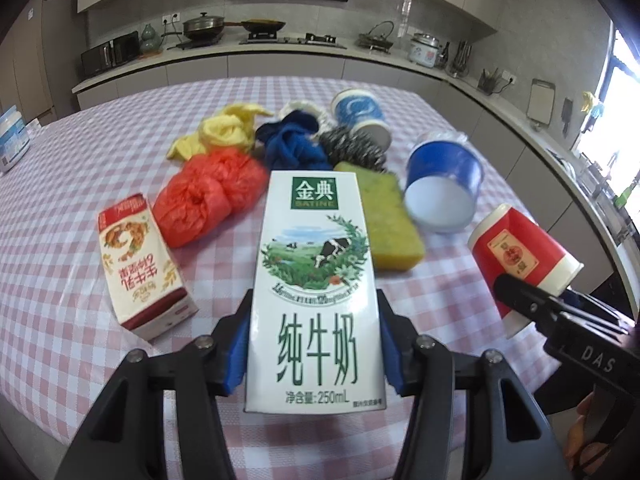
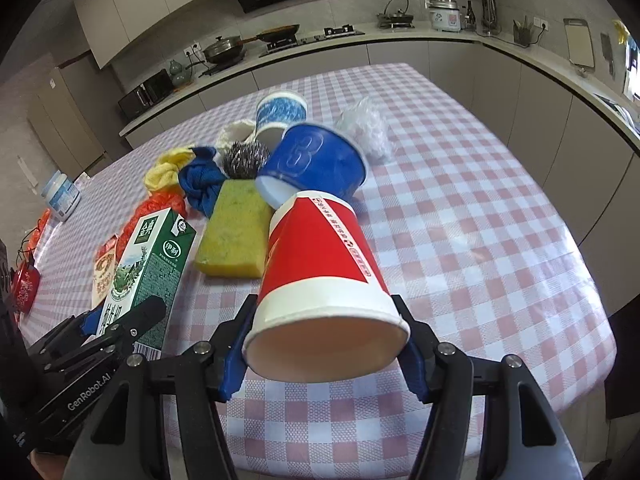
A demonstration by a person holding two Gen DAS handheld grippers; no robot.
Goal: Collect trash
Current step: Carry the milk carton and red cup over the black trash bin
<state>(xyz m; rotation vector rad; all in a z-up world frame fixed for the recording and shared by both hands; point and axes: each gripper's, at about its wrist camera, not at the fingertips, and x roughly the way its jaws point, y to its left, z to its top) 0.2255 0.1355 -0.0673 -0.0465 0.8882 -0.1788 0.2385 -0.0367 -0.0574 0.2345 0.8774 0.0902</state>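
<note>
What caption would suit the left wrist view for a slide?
Left gripper holds a milk carton above the checked table of trash.

A table covered in pink-checked cloth is seen; a sponge, red bag and small carton lie on it.

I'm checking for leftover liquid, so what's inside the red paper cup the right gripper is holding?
The red paper cup, held in the right gripper, shows a bare, pale inner wall near its rim. Its bottom is out of sight, so leftover liquid can't be ruled out.
</note>
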